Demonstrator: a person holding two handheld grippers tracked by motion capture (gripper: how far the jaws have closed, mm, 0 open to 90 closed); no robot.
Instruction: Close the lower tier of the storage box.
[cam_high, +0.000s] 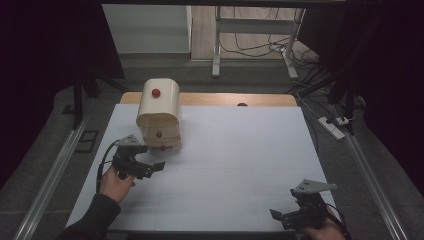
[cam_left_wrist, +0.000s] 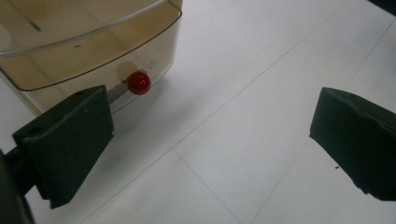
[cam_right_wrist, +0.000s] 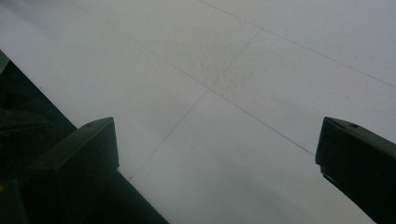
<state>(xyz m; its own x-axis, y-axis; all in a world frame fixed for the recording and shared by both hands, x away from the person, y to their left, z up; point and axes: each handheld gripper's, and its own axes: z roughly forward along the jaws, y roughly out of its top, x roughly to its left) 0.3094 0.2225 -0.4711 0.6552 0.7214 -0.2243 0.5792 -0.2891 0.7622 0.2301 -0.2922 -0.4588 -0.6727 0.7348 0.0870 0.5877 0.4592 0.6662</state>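
Note:
A cream drawer box (cam_high: 159, 107) with a rounded top and red knobs stands at the back left of the white table (cam_high: 235, 160). Its lowest drawer (cam_high: 167, 146) is pulled out slightly. My left gripper (cam_high: 152, 169) hovers just in front of the box, open and holding nothing. In the left gripper view the drawer's red knob (cam_left_wrist: 138, 82) sits just beyond the left jaw, outside the wide gap of the gripper (cam_left_wrist: 212, 140). My right gripper (cam_high: 280, 217) is at the front right edge, open over bare table (cam_right_wrist: 224, 93), its jaws (cam_right_wrist: 215, 163) far apart.
A wooden strip (cam_high: 225, 99) runs along the table's far edge. A power strip (cam_high: 332, 126) and cables lie on the floor at the right. The table's near edge (cam_right_wrist: 93, 140) shows by the right gripper's left jaw.

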